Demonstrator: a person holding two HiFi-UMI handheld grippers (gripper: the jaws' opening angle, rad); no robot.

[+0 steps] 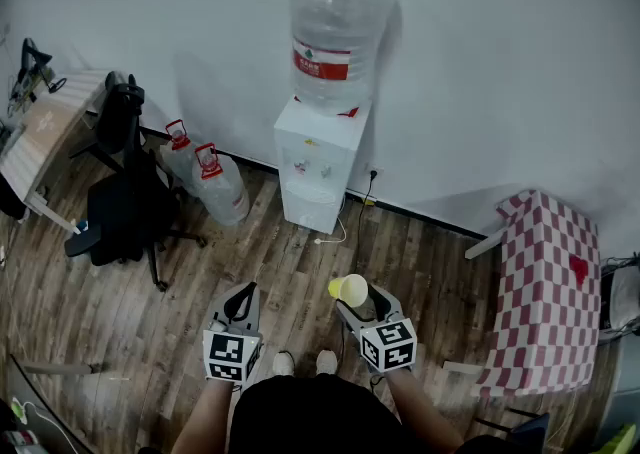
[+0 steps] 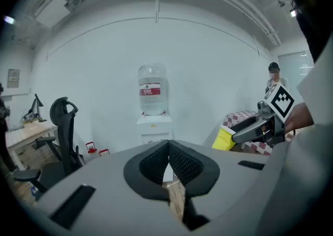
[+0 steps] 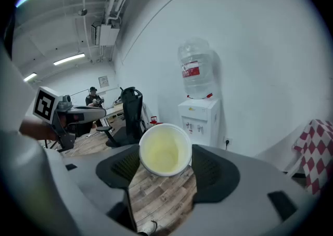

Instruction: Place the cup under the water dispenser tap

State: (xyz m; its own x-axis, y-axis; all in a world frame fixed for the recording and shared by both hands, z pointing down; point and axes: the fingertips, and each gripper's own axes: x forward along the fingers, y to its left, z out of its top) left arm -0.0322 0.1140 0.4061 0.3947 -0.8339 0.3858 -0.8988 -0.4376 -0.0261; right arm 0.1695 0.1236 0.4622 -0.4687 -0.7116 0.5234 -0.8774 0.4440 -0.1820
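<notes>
Yellow cup (image 1: pixel 349 289) clamped in right gripper (image 1: pixel 357 301), held in air, well short of water dispenser (image 1: pixel 318 174) at wall. Left gripper (image 1: pixel 240 294) jaws together, empty. Remaining: approach, set cup under tap (image 3: pixel 189 125).

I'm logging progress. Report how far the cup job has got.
Done: the right gripper holds the cup between its jaws, clear of any surface. In hand: carrying it; the dispenser is some way ahead. Left: walk up and set the cup under a tap. The left gripper is shut and empty.
</notes>
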